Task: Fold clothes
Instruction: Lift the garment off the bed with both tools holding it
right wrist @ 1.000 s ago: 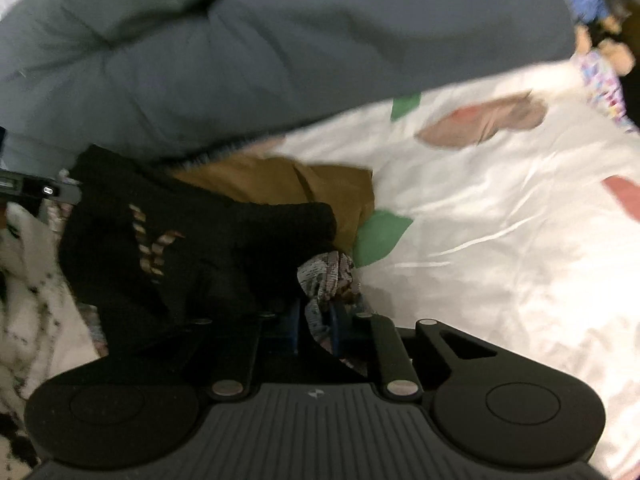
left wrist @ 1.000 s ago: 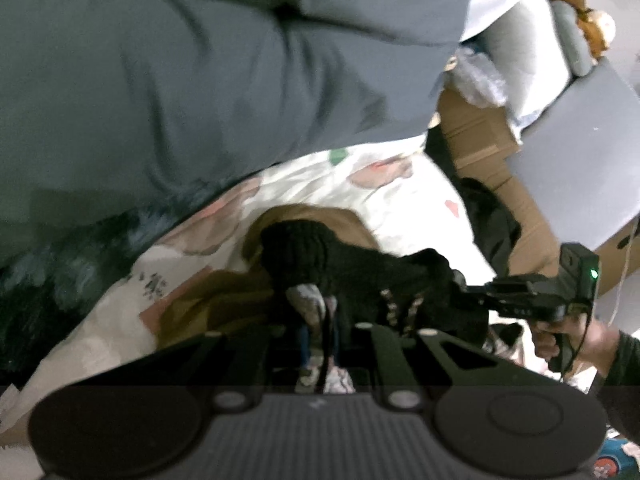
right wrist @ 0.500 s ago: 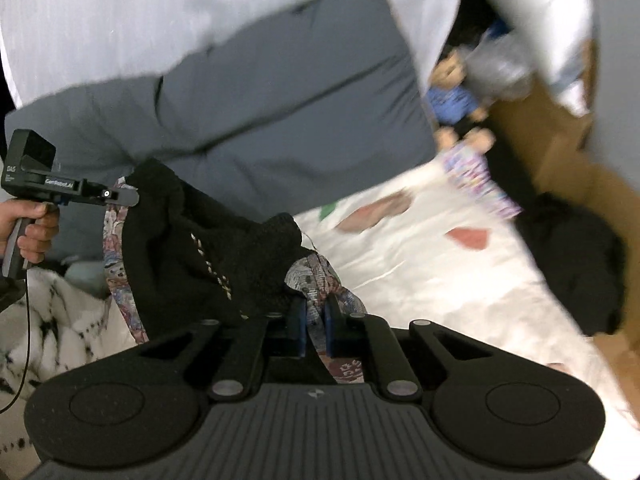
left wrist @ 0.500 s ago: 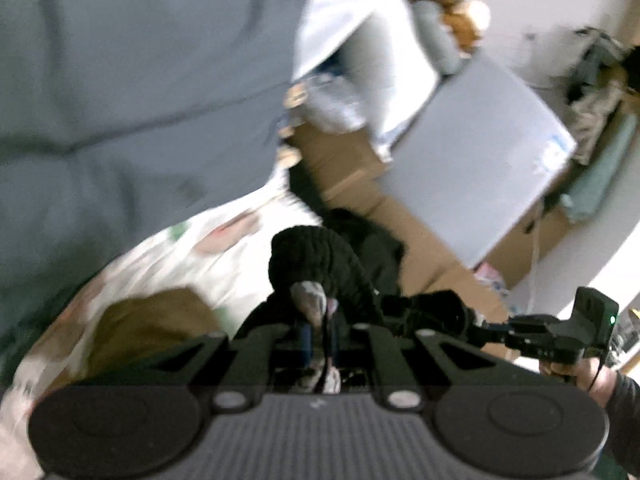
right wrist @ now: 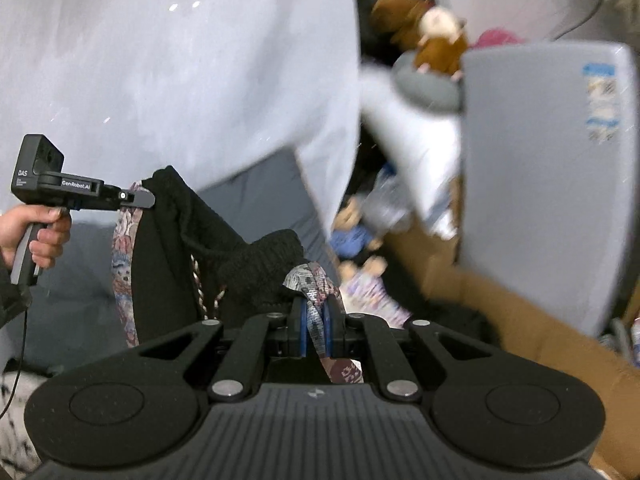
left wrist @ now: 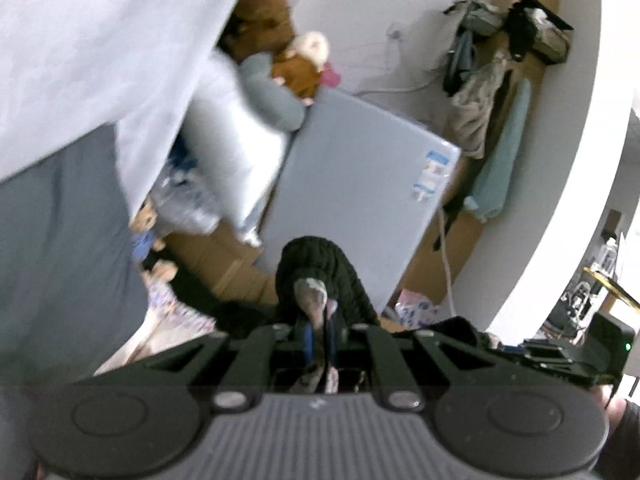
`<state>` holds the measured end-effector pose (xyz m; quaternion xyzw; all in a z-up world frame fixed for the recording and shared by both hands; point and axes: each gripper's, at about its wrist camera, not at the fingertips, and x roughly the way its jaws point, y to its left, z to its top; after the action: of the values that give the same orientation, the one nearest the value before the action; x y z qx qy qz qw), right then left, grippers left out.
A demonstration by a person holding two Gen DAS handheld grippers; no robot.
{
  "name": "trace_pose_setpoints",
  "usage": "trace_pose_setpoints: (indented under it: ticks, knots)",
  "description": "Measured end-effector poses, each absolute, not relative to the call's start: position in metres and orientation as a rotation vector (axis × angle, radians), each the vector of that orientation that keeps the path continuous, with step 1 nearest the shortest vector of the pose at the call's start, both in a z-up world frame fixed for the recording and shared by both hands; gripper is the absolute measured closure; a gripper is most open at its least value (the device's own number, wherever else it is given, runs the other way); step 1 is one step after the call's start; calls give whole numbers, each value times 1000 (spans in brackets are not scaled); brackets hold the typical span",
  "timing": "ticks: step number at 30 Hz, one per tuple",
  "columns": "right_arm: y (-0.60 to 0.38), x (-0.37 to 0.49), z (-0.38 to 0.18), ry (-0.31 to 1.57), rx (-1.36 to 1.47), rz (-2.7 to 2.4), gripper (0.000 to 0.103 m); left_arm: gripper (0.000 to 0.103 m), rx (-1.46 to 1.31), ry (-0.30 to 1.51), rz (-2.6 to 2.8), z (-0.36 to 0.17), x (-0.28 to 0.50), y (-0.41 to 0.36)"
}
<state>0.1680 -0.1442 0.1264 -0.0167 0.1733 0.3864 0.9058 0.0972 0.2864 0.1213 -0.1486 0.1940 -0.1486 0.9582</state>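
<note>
While the black knit garment (right wrist: pixel 248 268) hangs between them, left gripper (left wrist: pixel 318 336) and right gripper (right wrist: pixel 315 330) each pinch its patterned lining — both clamped tight.

Left claw (left wrist: pixel 318 334) clamped tight, blue pads pressed together on a pinch of patterned cloth. Seen from the right wrist view, same left claw (right wrist: pixel 140 199) held level at the far left, gripped pistol-style by the left hand (right wrist: pixel 34 232), fingers wrapped round the handle. Right claw (right wrist: pixel 316 328) likewise closed, blue pads squeezing a strip of cloth between them. Right claw (left wrist: pixel 496 346) level at the lower right of the left wrist view, its tips hidden.
</note>
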Motion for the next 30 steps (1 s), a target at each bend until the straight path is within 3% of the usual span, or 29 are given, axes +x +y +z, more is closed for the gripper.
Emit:
trace_pose_setpoints:
  ticks: [13,21,30]
  knots:
    - [-209,139,208,188,-24,670,94,95,-235,272,-390,219,101,191]
    - [-235,101,223,136,-33,643,94,95,-215,247,-449,229,73,158]
    - [-275,37,212,140,-81,594,94,95,-211,294,-588,204,18,138]
